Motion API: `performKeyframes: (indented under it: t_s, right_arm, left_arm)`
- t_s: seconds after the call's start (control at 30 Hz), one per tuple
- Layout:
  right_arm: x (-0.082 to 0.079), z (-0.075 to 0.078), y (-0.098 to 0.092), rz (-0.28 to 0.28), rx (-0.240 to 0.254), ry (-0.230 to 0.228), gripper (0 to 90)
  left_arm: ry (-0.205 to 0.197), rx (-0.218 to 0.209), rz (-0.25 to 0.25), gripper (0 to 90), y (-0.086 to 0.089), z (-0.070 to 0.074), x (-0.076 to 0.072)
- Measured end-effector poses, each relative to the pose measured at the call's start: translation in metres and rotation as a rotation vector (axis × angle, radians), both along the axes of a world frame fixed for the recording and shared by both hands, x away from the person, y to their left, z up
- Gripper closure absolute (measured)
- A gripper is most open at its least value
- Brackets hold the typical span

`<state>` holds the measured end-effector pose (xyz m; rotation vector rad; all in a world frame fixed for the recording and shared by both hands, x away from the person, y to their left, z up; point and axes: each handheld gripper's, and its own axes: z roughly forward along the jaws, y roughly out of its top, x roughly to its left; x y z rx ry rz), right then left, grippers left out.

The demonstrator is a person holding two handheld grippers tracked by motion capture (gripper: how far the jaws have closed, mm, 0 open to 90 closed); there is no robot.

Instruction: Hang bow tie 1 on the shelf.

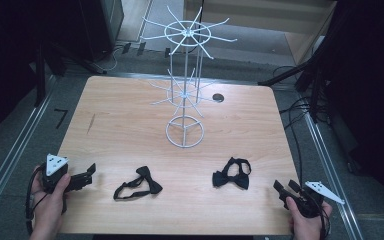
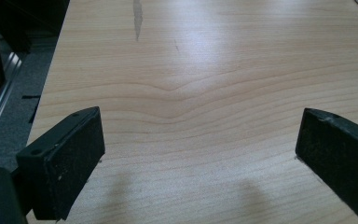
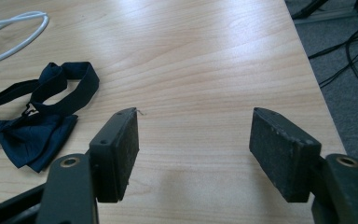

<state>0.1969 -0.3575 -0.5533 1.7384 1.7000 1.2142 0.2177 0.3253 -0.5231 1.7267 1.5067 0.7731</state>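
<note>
Two black fabric bow ties with looped neck straps lie flat on the near half of the light wooden table (image 1: 130, 115). The left bow tie (image 1: 139, 184) sits left of centre, its strap trailing in a loose loop toward the near edge. The right bow tie (image 1: 231, 175) sits right of centre, strap bunched in a loop behind the bow; it also shows in the right gripper view (image 3: 30, 119). Behind both, mid-table, stands the white wire display rack (image 1: 185, 75) with a ring base and two tiers of radiating prongs.

Risks, as judged from here:
- Straps are limp and thin. A pinch on the strap alone could let the bow dangle and swing, then snag on a lower prong of the rack.
- Jaws coming down flat may scrape the wood and push the fabric along rather than catch it.
- The rack looks light; a nudge against a prong could tip or spin it.

Left gripper (image 1: 82, 176): near the left edge, low over the table, jaws spread wide, nothing between them but bare wood, well apart from the left bow tie. Right gripper (image 1: 286, 188): near the front right corner, jaws likewise wide apart and empty, the right bow tie lying near, off to its left, not touching.
</note>
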Motion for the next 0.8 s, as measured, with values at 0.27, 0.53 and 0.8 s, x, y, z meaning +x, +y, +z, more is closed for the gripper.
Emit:
performKeyframes:
  t_s: [0.27,0.53,0.8]
  right_arm:
    - [0.001,0.014,0.021,0.047,0.017,-0.072,38.9]
    - [0.006,0.032,0.041,0.079,-0.035,-0.104,38.6]
    - [0.017,0.039,0.05,0.078,-0.024,-0.109,38.1]
  left_arm:
    - [0.002,-0.014,-0.001,1.5,0.001,0.0,0.001]
    - [0.006,-0.024,-0.022,1.6,0.002,0.0,0.001]
    - [0.023,-0.057,-0.019,1.5,0.005,-0.001,0.003]
